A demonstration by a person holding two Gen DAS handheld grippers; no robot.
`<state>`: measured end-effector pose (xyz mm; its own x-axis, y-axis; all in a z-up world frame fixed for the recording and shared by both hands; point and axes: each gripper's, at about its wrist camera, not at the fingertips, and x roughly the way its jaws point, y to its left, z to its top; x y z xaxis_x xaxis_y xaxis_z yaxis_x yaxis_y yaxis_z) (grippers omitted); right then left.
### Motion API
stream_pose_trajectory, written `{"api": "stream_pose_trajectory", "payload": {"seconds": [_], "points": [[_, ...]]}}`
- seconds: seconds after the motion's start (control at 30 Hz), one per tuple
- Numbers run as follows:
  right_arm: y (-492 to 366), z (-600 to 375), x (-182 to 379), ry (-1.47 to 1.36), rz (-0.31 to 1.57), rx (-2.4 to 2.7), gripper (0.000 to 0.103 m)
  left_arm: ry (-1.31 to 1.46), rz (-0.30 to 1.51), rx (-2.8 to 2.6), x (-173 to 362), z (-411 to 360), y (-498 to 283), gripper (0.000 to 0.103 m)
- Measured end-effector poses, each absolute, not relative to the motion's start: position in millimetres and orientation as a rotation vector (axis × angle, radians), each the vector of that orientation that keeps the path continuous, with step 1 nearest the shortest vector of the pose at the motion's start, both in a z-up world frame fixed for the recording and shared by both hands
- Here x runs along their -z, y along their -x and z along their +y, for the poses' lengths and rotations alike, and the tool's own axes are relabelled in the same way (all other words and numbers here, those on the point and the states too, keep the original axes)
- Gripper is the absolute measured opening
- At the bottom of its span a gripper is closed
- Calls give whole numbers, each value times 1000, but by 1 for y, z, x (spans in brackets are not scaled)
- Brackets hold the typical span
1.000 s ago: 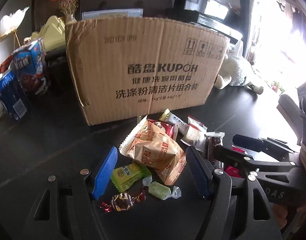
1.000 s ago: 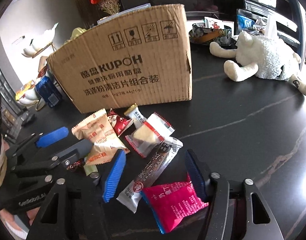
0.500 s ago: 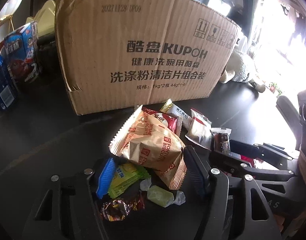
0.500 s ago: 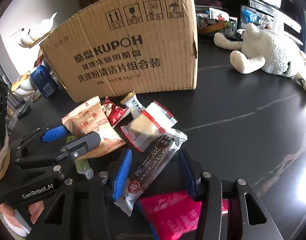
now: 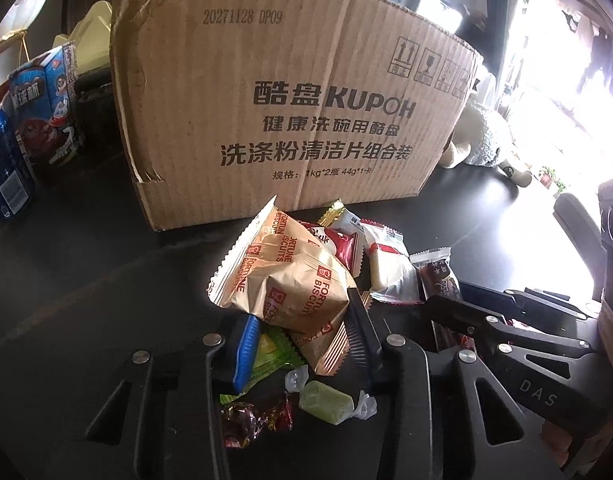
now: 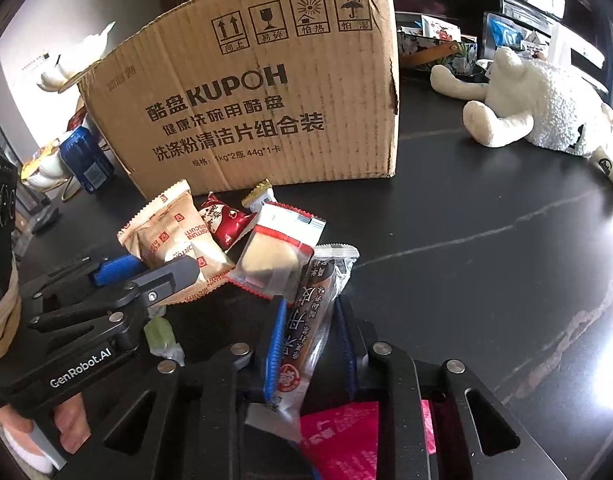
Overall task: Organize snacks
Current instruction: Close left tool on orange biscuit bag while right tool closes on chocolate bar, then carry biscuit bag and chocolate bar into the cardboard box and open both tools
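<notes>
Left wrist view is showing my left tool (image 5: 302, 336) closing its blue-padded jaws on the crinkled tan biscuit packet with red "Fortune Biscuits" print (image 5: 294, 280), which is bulging between the pads and lying partly over a green foil sachet (image 5: 270, 352). Just in front of the tool's body, a pale green wrapped candy (image 5: 326, 402) and a dark red foil-wrapped candy (image 5: 254, 416) are resting on the glossy black surface (image 5: 86, 264). Behind the biscuit packet, a small red and white snack pouch (image 5: 342, 242) and a clear packet with a pale cake inside and red edging (image 5: 390, 276) are lying close together, all near the foot of the big brown corrugated cardboard box with black printed lettering (image 5: 290, 100). Right wrist view is showing my right tool (image 6: 310, 340) closing its jaws on the long clear-ended bar wrapper with dark brown and white print (image 6: 312, 320), the pads pressing its sides while its top end is leaning against the cake packet (image 6: 274, 256). A bright pink foil packet (image 6: 338, 436) is lying beneath this tool. A white fluffy plush toy (image 6: 546, 108) is sprawling on the surface to the right of the box (image 6: 266, 80), well apart from the snacks.
</notes>
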<state>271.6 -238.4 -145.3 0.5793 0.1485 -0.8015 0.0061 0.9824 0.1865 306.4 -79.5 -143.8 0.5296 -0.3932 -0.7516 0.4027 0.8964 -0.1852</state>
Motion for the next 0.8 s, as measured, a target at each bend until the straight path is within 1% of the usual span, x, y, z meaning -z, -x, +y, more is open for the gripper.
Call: {"api": "stream_pose_trajectory", "payload": {"seconds": [0.17, 0.3, 0.6, 0.8], "points": [[-272, -241, 144, -190, 944, -90, 21, -15, 869, 469, 138, -83, -304, 39], [-272, -244, 144, -208, 939, -88, 20, -17, 852, 469, 134, -82, -301, 39], [-264, -253, 126, -250, 838, -86, 19, -35, 805, 470, 119, -85, -290, 39], [-264, -251, 119, -259, 819, -109, 19, -30, 780, 461, 105, -85, -284, 39]]}}
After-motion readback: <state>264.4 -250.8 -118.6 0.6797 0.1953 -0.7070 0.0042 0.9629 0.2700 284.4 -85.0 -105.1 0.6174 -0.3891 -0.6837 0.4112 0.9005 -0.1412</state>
